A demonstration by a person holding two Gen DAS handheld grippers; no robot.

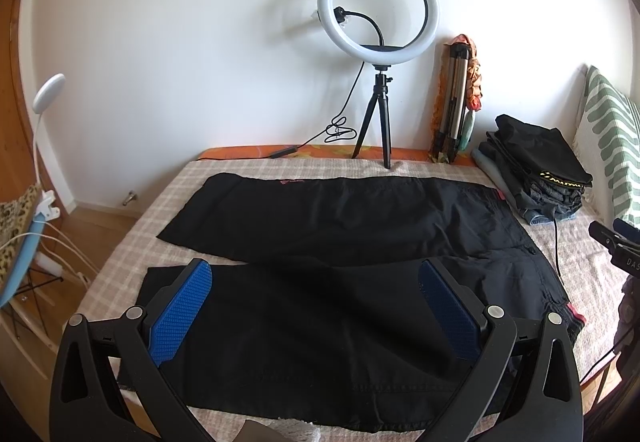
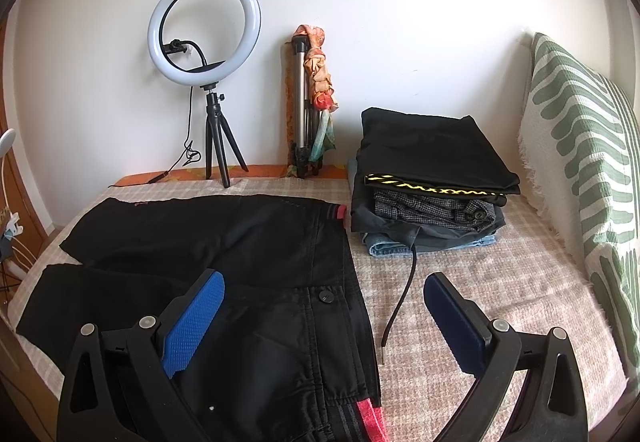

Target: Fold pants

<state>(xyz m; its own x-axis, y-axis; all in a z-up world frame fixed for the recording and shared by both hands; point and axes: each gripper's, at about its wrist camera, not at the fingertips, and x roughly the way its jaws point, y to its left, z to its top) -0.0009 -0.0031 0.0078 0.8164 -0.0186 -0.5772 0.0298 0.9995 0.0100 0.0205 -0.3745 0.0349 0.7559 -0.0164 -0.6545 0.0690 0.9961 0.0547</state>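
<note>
While spread flat on the checked bed cover (image 1: 168, 186), black fabric pants (image 1: 320, 226) with long axis left-right, waistband rightward; left gripper (image 1: 316, 306) over near leg, right gripper (image 2: 324, 318) astride waistband edge, both fingers wide, empty.

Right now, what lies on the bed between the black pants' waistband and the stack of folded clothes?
Only checked bedcover and a black drawstring trailing from the stack of folded clothes beside the black pants, shown in the right wrist view.
</note>
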